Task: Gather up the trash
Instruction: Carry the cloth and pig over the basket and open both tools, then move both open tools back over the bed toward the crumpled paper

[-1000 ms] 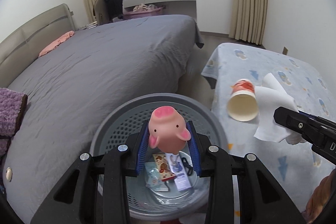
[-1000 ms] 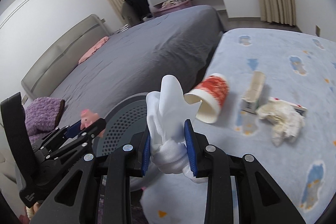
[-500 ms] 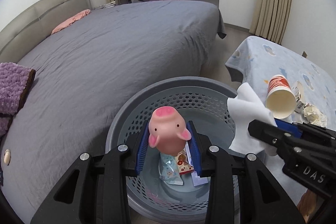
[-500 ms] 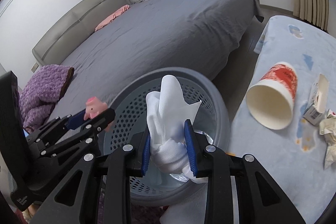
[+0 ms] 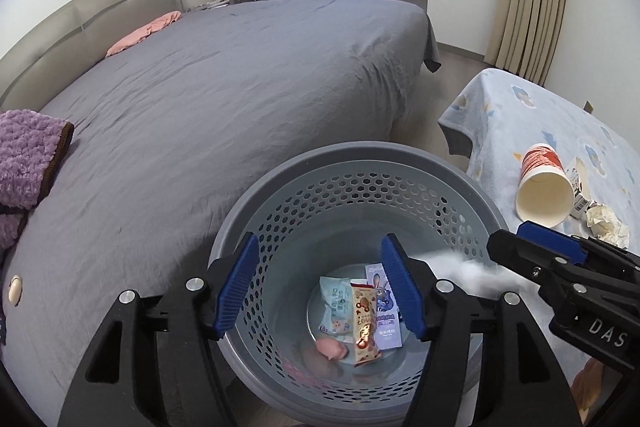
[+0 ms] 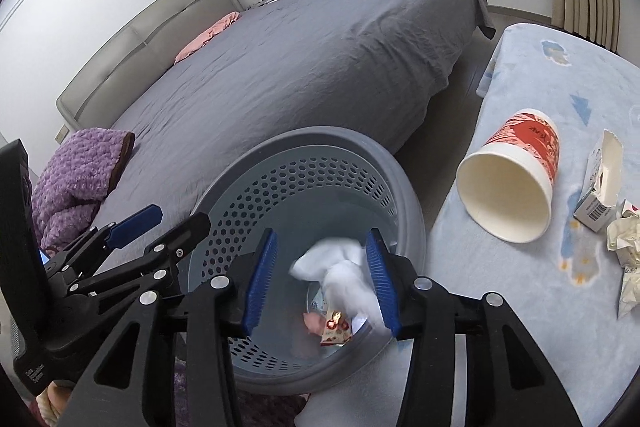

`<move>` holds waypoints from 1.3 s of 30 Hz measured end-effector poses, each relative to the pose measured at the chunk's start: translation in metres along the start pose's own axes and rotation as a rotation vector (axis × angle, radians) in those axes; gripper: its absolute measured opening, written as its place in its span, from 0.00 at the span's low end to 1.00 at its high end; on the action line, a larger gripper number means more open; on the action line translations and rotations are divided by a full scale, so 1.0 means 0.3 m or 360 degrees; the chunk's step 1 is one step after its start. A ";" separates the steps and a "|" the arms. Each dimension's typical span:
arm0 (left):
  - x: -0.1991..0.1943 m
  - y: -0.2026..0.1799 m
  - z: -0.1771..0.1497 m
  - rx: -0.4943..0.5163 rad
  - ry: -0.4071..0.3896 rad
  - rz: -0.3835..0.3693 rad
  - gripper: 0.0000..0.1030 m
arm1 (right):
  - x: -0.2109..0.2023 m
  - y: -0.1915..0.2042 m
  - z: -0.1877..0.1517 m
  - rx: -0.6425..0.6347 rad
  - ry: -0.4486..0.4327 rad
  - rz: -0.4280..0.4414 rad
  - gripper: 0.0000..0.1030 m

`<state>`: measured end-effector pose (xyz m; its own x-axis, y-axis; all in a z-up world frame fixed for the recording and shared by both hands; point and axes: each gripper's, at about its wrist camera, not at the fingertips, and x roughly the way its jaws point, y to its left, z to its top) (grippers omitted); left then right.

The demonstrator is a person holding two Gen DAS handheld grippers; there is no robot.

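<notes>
Both loads released since half a second ago. Left wrist view: my left hand-held gripper (image 5: 320, 285) gapes wide and empty over the basket (image 5: 344, 157); pink pig toy (image 5: 331, 349) lies on its floor beside snack wrappers (image 5: 362, 323). Right wrist view: my right hand-held gripper (image 6: 322, 281) spread apart, white tissue (image 6: 340, 273) blurred, apparently dropping free, possibly brushing one pad. Paper cup (image 6: 510, 179) lies tipped on the desk (image 6: 520, 307).
</notes>
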<state>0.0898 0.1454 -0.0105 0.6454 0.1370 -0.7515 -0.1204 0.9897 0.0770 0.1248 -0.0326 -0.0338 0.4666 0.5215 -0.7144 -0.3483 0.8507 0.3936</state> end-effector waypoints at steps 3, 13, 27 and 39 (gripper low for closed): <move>0.000 -0.001 0.001 -0.0002 -0.0001 0.0007 0.64 | -0.002 -0.002 -0.001 0.0003 -0.0004 -0.0011 0.43; 0.000 0.009 0.003 -0.0028 -0.0016 0.0024 0.75 | -0.004 -0.005 -0.007 -0.0003 -0.0003 -0.0036 0.44; -0.013 0.007 0.001 -0.0033 -0.0043 0.0027 0.82 | -0.030 -0.025 -0.018 0.0023 -0.0022 -0.0067 0.47; -0.027 -0.038 0.003 0.0011 -0.0055 0.0009 0.85 | -0.085 -0.060 -0.035 0.0053 -0.0076 -0.0127 0.51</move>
<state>0.0865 0.1331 -0.0047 0.6705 0.1440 -0.7278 -0.1192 0.9891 0.0859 0.1104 -0.0619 -0.0287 0.5304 0.4539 -0.7160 -0.2816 0.8910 0.3562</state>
